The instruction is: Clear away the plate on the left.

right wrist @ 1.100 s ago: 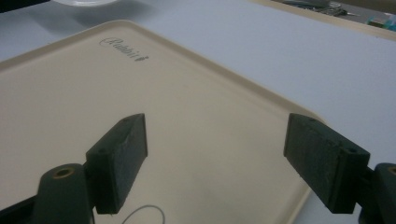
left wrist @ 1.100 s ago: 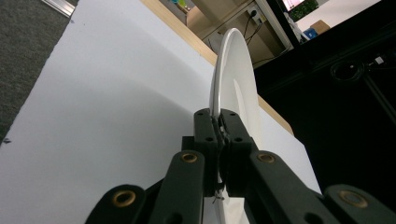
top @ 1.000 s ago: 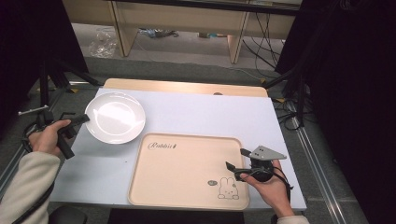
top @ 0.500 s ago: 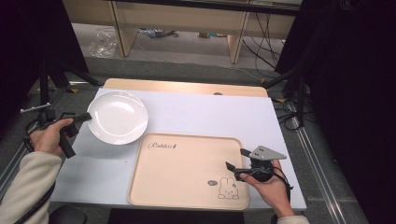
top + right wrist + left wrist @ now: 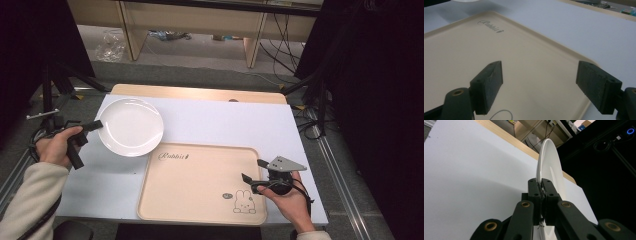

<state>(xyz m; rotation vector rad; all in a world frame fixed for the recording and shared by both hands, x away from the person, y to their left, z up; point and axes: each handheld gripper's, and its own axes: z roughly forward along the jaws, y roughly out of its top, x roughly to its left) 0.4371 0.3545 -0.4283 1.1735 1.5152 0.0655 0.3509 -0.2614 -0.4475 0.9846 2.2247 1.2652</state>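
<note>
High view: the left gripper (image 5: 95, 126) is clamped on the near-left rim of the white plate (image 5: 131, 126), which sits at the left of the white table (image 5: 240, 125), its lower right edge at or over the upper left corner of the beige tray (image 5: 200, 180). Whether the plate is lifted clear of the table cannot be told from this view. Left gripper view: both jaws are closed tight on the plate (image 5: 549, 167) rim, seen edge-on. The right gripper (image 5: 252, 171) rests over the tray's right side near the rabbit print (image 5: 244, 201). Right gripper view: its jaws stand wide apart above the tray (image 5: 506, 62), holding nothing.
</note>
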